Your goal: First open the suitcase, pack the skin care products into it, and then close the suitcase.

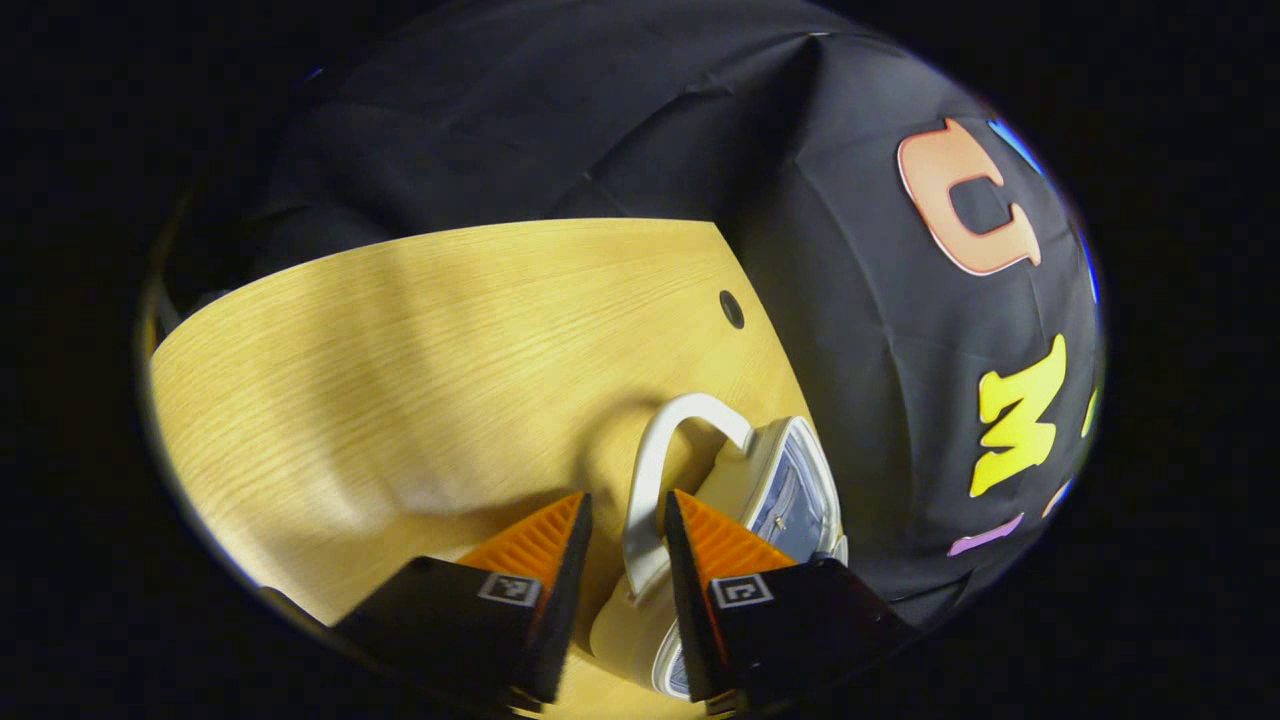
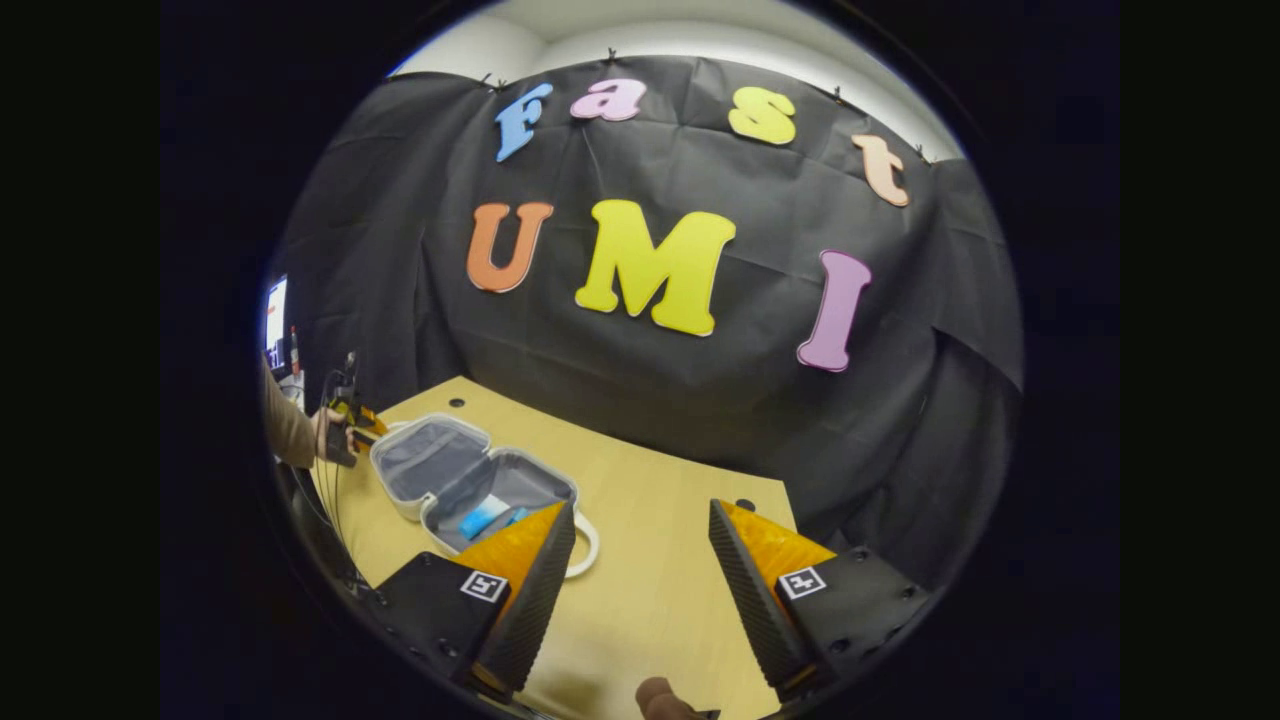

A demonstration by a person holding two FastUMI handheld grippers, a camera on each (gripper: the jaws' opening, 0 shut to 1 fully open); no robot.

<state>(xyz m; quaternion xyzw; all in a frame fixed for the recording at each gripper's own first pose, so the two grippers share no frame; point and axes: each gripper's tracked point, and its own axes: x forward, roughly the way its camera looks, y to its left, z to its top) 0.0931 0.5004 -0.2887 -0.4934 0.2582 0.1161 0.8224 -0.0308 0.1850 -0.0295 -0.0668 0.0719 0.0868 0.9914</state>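
- Left gripper view: left tongs (image 1: 628, 520) straddle the handle (image 1: 655, 470) of the suitcase (image 1: 775, 490); fingers narrowly parted, contact with the handle cannot be told.
- Suitcase lies at lower right of the tabletop (image 1: 400, 350), partly hidden by the fingers.
- Right gripper view: right tongs (image 2: 640, 540) spread wide, holding nothing.
- Suitcase (image 2: 440, 470) lies open at lower left, long axis running upper left to lower right; a blue item (image 2: 484, 517) inside, half hidden.

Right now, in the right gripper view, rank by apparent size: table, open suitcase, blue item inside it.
1. Table: largest.
2. Open suitcase: smaller, though it lies farther off.
3. Blue item: smallest.
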